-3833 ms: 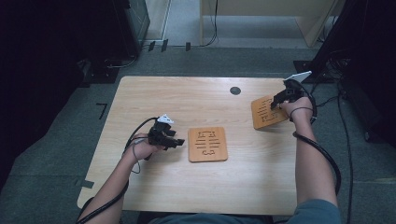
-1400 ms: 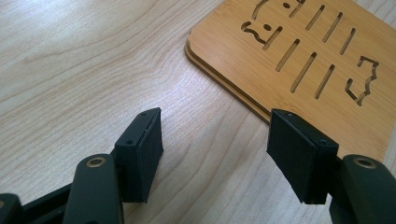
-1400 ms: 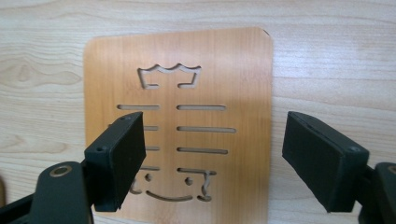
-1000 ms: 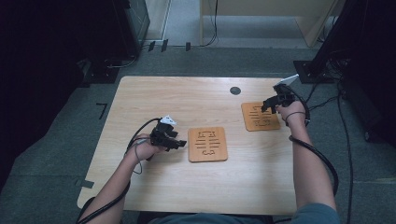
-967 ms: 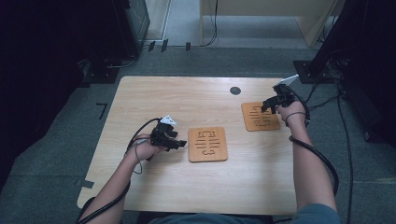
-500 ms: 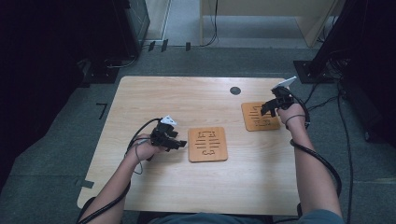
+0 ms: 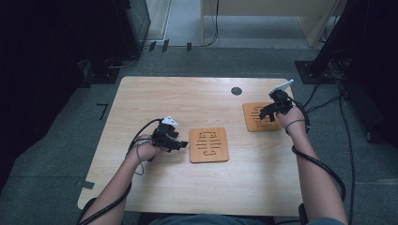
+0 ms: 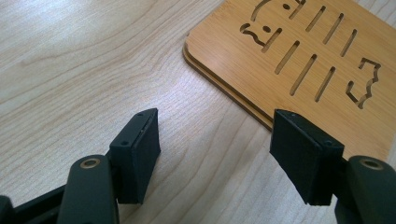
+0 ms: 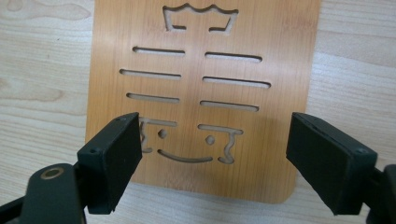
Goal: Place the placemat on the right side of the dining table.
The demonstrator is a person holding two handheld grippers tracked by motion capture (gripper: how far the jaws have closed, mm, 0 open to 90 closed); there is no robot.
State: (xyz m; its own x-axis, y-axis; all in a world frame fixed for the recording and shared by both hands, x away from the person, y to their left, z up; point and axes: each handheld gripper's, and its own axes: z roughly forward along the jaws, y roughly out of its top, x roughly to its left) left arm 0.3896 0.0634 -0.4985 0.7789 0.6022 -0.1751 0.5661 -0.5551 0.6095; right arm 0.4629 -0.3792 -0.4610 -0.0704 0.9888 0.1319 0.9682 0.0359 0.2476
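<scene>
A wooden board [image 7: 209, 145] with cut-out slots lies flat at the table's middle; in the left gripper view this board [image 8: 299, 56] shows a two-layered edge. My left gripper [image 7: 180, 144] rests just left of it. Its jaws have just been opening, and only bare table lies between its pads [image 8: 140, 149]. A second slotted board [image 7: 259, 116] lies flat at the right. My right gripper [image 7: 265, 112] hovers over that board's right part, open. In the right gripper view the board [image 9: 201, 65] lies below and between the spread jaws, which do not touch it.
A black round grommet [image 7: 236, 91] sits in the light wooden table [image 7: 187, 98] near its far edge. Cables trail from both grippers across the table and floor. Dark equipment [image 7: 131, 28] stands on the floor beyond the far left corner.
In the earliest frame the right board sat askew under the right gripper near the table's right edge; now it lies square and flat. The left hand has stayed in place.
</scene>
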